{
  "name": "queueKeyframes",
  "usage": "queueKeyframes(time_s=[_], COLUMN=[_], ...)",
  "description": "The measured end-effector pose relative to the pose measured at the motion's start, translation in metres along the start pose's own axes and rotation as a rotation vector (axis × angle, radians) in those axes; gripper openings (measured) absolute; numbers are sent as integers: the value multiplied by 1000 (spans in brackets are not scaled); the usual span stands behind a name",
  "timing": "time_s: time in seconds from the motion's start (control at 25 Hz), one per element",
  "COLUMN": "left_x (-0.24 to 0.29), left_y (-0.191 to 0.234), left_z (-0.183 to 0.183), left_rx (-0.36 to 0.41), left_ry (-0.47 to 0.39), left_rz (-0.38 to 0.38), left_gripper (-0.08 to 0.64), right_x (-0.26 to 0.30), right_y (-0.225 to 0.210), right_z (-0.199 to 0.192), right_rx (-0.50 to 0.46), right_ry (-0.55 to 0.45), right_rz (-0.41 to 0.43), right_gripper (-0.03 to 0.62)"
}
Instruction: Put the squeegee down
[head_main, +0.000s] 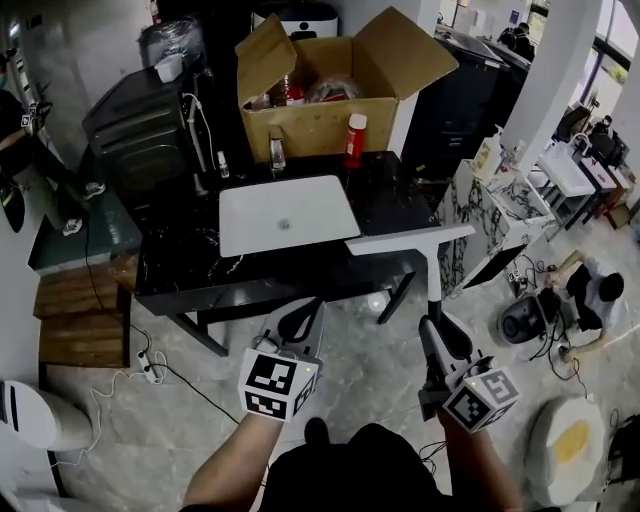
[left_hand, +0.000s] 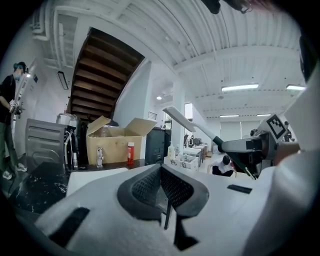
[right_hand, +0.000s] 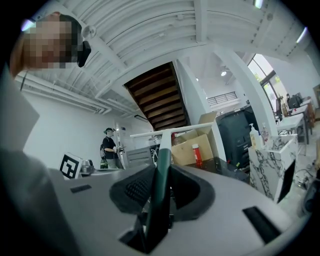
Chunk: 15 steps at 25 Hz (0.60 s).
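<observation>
Right gripper (head_main: 437, 328) clamps the squeegee (head_main: 410, 240) by the black table (head_main: 180, 262), near a white board (head_main: 288, 213); left gripper (head_main: 300, 318) closed.

An open-plan office-lab: rows of desks (head_main: 565, 170), ceiling strip lights (left_hand: 240, 88), a cluttered black table (head_main: 180, 265).

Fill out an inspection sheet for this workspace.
Surface: black marble-patterned table, flat white rectangular board lying on it.
Job's things: white-bladed squeegee with dark green handle, held in the air, not set down.
Clutter: open brown cardboard box; red white-capped bottle in front of it.
Grippers: right gripper shut on the squeegee's handle; left gripper shut, empty.
Cables: white cable and power strip on the floor.
Surroundings: person crouching on the floor at right; white marble-patterned cabinet beside the table.
</observation>
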<state>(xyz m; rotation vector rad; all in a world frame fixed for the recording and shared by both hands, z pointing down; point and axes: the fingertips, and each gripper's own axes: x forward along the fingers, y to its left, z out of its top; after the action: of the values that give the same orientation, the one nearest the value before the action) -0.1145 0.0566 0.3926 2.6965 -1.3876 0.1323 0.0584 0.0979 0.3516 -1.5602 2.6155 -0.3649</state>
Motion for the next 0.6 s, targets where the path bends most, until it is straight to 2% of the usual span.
queueKeyframes(time_s=[0.36,0.6], left_x=[25,51], left_y=[34,51], left_z=[3,1], left_rx=[4,13], left_ry=[0,18], left_rz=[-7,-13], left_gripper=[5,5], right_x=[45,70], right_y=[-9,-30], right_z=[3,1], right_rx=[6,29], right_ry=[-11,-21], right_rz=[10,1], right_gripper=[100,100])
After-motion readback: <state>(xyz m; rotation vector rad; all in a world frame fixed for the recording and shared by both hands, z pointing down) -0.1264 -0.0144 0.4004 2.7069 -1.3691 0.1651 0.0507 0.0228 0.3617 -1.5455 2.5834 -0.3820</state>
